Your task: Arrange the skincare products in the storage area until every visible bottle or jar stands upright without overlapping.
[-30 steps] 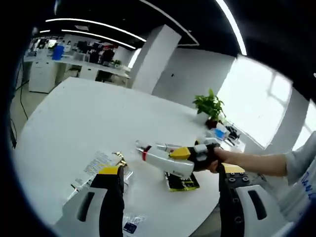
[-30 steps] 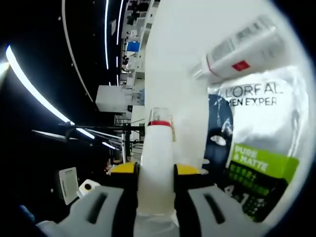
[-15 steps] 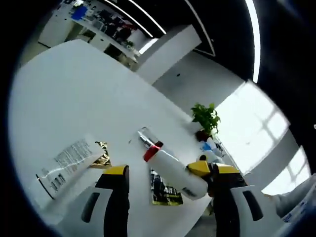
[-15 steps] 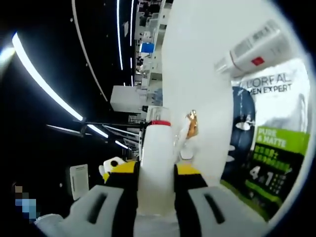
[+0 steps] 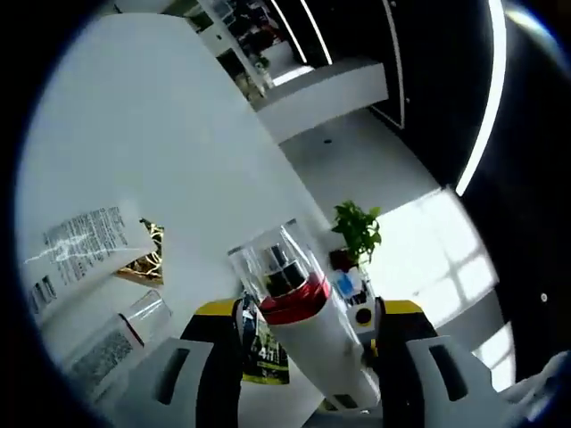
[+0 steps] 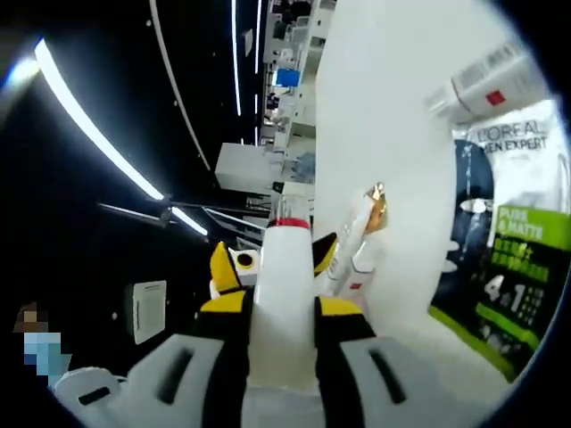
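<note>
Clearly, the right gripper has its jaws closed against the sides of a white plastic bottle with a red band and clear cap, which points forward along the jaws; the bottle's base is hidden behind them. In the left gripper view the same bottle lies between the jaws of the left gripper, but whether they touch it cannot be told. On the white round table lie a white tube with small printed text, partly cut off at the edge, a gold-topped item mostly hidden, and another clear-capped white bottle. A green and white face-mask sachet lies flat, with a white, red-marked tube beyond it.
</note>
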